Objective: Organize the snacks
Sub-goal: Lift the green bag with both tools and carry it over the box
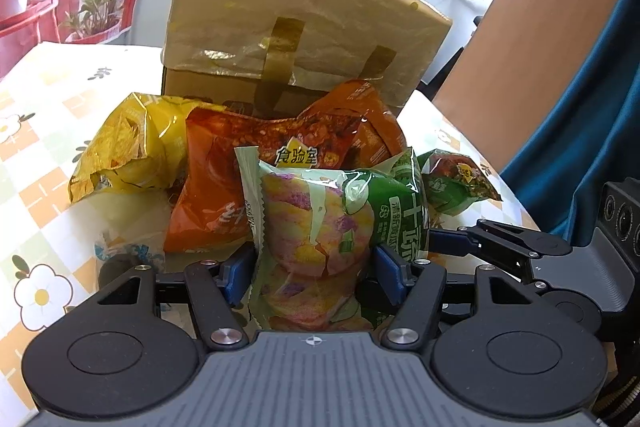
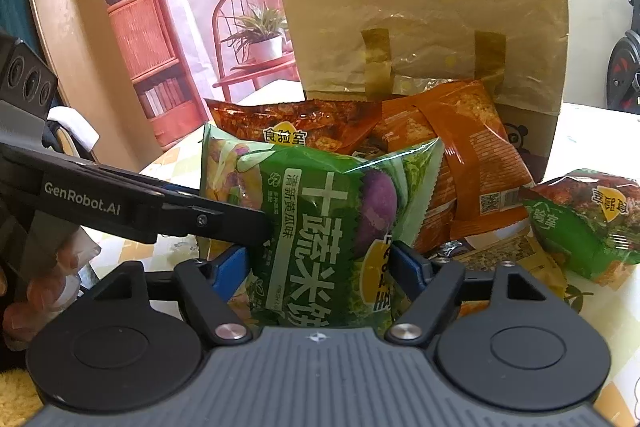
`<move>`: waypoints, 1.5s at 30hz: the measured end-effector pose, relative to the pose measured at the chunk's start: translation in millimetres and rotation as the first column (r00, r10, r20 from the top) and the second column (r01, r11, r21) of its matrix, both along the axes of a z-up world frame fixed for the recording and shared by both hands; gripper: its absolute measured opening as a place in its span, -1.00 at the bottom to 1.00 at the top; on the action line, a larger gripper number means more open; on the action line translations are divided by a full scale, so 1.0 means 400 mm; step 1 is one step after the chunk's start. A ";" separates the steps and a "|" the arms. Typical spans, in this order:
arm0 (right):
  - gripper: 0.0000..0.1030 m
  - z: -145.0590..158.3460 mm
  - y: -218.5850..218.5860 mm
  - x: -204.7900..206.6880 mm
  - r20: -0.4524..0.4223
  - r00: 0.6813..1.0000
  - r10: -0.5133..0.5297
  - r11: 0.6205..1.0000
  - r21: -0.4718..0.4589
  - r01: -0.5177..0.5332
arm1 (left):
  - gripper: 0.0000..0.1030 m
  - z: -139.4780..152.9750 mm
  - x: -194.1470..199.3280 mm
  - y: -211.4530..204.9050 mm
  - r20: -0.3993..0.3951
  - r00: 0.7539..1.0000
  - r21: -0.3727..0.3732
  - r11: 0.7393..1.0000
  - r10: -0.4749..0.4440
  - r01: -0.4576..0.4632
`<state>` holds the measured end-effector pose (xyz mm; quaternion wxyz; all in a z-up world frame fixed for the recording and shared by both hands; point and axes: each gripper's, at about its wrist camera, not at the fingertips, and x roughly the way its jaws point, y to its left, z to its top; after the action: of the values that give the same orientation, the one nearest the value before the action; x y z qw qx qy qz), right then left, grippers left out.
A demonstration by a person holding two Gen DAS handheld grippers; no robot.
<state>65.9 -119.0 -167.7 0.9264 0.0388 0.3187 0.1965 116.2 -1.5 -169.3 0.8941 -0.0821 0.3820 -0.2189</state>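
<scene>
left wrist: our left tool (image 1: 314, 269) is pinching the green bag (image 1: 320, 227), blue pads pressed into its two sides, the bag standing upright between them. behind it lie an orange bag (image 1: 224, 163) and a yellow bag (image 1: 128, 147) on the flowered table (image 1: 36, 155), with a small green pack (image 1: 460, 179) off to the right. an open box (image 1: 300, 39) stands at the back, lid tipped up. the right tool's fingers reach in from the right edge, just beside the green bag.

right wrist: our right tool (image 2: 320, 267) straddles the same green bag (image 2: 320, 219). its pads sit at the bag's edges; we cannot tell whether they press or only touch. the left tool's finger (image 2: 224, 219) crosses in from the left and meets the bag's side. the orange bag (image 2: 464, 163) leans against the box (image 2: 420, 23); the small green pack (image 2: 580, 219) lies apart on the right.

judgement: the step looks like lifting or handing over the green bag, likely toward the box. to do it well we'd keep one firm pinch low on the body, not the crimped seal, avoid crushing the crackers, and let only one tool carry before clearing the orange bag.
</scene>
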 end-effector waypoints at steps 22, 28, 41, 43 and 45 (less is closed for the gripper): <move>0.48 0.084 -0.007 -0.031 0.111 0.993 -0.038 0.999 0.004 0.038 | 0.27 0.106 -0.013 -0.013 0.120 0.993 -0.051 0.998 -0.022 0.028; 0.48 0.161 -0.016 -0.025 0.180 0.983 -0.046 0.999 0.003 0.046 | 0.27 0.194 -0.001 -0.031 0.212 0.976 -0.045 0.998 -0.039 0.050; 0.48 0.309 -0.025 0.043 0.313 0.948 -0.054 0.998 -0.001 0.057 | 0.26 0.304 0.069 -0.062 0.344 0.938 -0.032 0.998 -0.034 0.048; 0.48 0.323 -0.023 0.059 0.322 0.945 -0.049 0.998 -0.007 0.054 | 0.26 0.315 0.078 -0.062 0.359 0.933 -0.030 0.999 -0.032 0.046; 0.48 0.336 -0.024 0.072 0.334 0.941 -0.047 0.999 -0.009 0.053 | 0.27 0.329 0.085 -0.065 0.378 0.925 -0.022 0.999 -0.032 0.044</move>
<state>94.9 -128.5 -33.5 0.9720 0.0048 0.1578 0.1739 150.3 -27.3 -37.5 0.9452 -0.0444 0.2011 -0.2535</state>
